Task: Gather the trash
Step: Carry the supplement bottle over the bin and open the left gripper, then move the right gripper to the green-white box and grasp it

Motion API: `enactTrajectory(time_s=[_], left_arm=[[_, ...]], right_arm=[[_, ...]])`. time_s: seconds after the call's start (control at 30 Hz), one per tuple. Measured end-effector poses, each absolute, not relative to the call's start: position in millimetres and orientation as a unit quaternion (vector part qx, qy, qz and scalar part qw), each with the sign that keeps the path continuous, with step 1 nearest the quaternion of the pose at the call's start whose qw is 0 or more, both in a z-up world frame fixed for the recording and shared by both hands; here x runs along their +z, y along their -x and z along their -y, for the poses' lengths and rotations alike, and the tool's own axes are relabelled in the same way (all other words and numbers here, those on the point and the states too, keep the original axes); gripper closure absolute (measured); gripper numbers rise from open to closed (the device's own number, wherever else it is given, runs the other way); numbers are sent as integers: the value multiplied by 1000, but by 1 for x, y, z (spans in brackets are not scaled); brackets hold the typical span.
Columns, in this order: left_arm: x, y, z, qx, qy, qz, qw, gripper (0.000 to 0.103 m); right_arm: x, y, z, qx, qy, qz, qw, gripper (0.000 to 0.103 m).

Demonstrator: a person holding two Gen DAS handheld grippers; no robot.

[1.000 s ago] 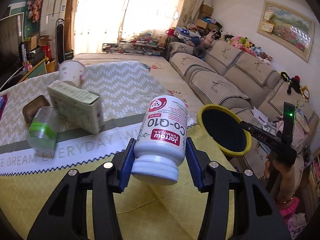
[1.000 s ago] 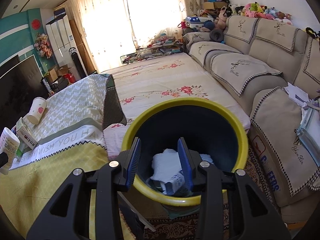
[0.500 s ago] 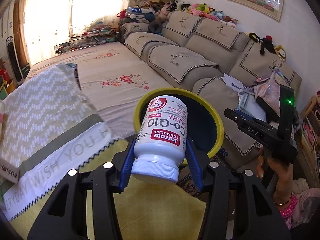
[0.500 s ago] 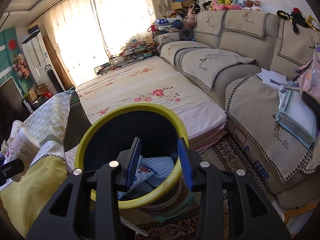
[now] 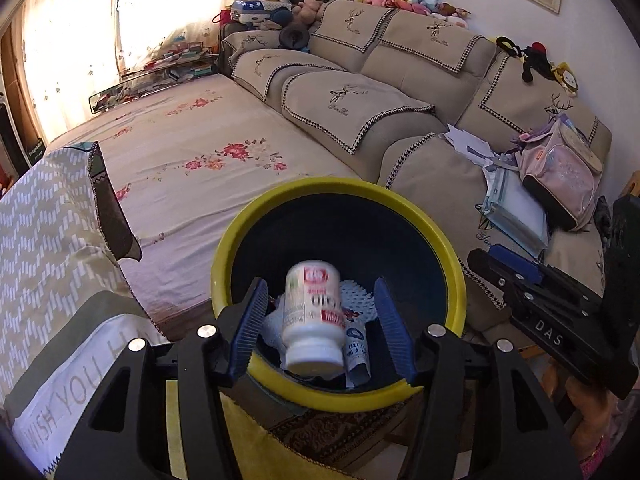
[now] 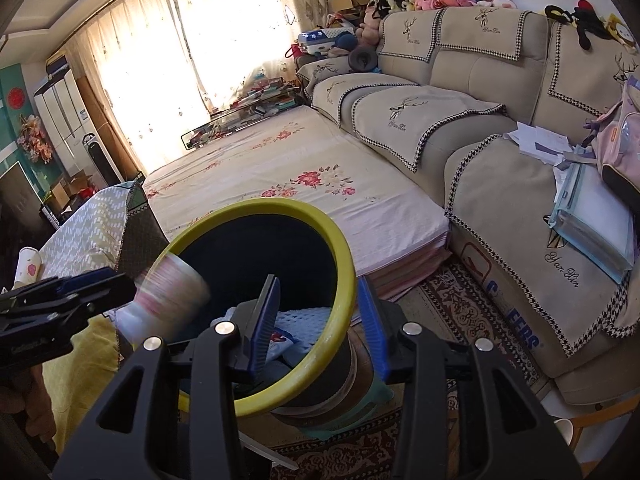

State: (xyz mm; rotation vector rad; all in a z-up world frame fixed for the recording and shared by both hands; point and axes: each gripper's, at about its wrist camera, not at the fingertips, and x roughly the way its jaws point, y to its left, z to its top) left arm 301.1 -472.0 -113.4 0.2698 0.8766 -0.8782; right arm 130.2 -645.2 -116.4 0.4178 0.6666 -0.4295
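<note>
Left gripper (image 5: 320, 322) has just been opening; its fingers are apart and the bottle (image 5: 313, 316) sits loose between them, no pad touching, dropping into the bin (image 5: 240, 232) at about 6 o'clock of the rim. The right gripper (image 6: 316, 320) is clamped on the bin's wall at 5 o'clock. So this piece is basically binned – but a cup (image 6: 28, 266) remains on the table at far left, so there's more to grab.
</note>
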Motion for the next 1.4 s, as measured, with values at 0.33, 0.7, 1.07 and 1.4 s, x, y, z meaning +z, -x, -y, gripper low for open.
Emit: enactTrajectory(time_s=[0.33, 0.7, 1.07, 1.4], left_arm=[[-82, -284, 417, -404, -87, -380, 827, 46], [-52, -250, 286, -329, -24, -338, 882, 30], [-72, -234, 141, -179, 46, -330, 926, 20], [-102, -241, 67, -108, 76, -339, 931, 17]], right_arm=[[-116, -137, 633, -189, -195, -328, 905, 64], [-112, -161, 589, -131, -175, -343, 914, 62], [-94, -212, 460, 52, -110, -372, 920, 58], [-50, -256, 344, 215, -23, -361, 907, 46]])
